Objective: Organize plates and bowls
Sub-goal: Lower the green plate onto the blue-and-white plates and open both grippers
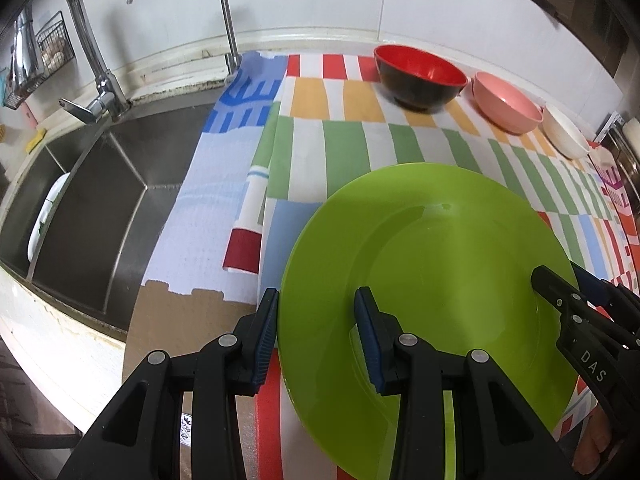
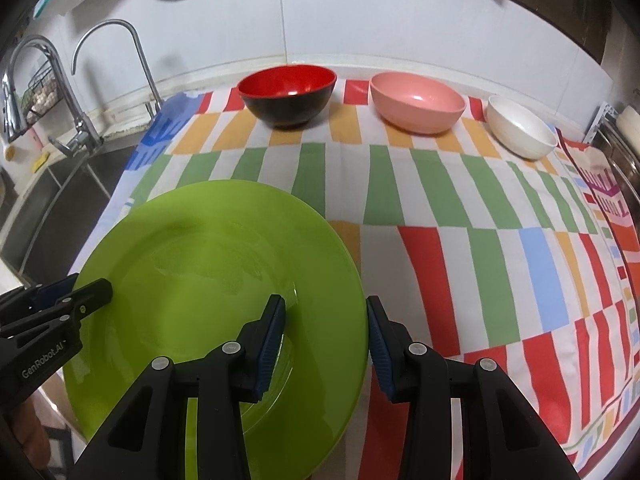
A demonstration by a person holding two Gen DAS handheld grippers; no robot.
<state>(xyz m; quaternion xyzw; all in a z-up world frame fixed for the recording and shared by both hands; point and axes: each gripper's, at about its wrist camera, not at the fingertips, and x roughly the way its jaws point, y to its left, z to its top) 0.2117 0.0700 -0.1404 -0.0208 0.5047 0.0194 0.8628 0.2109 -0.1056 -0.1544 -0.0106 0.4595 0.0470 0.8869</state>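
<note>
While both grippers' fingers (image 1: 366, 334) straddle its rims, clamping, the green plate (image 1: 432, 264) hangs.

Colours on the counter

Lime green plate (image 2: 208, 264); bowl (image 2: 287, 96) red inside, black outside; pink bowl (image 2: 417, 102); white bowl (image 2: 521, 126); cloth (image 2: 460, 216) in white with red, orange, green and pale blue blocks; black grippers with blue pads (image 2: 272, 344); steel grey sink (image 1: 100, 208).
</note>
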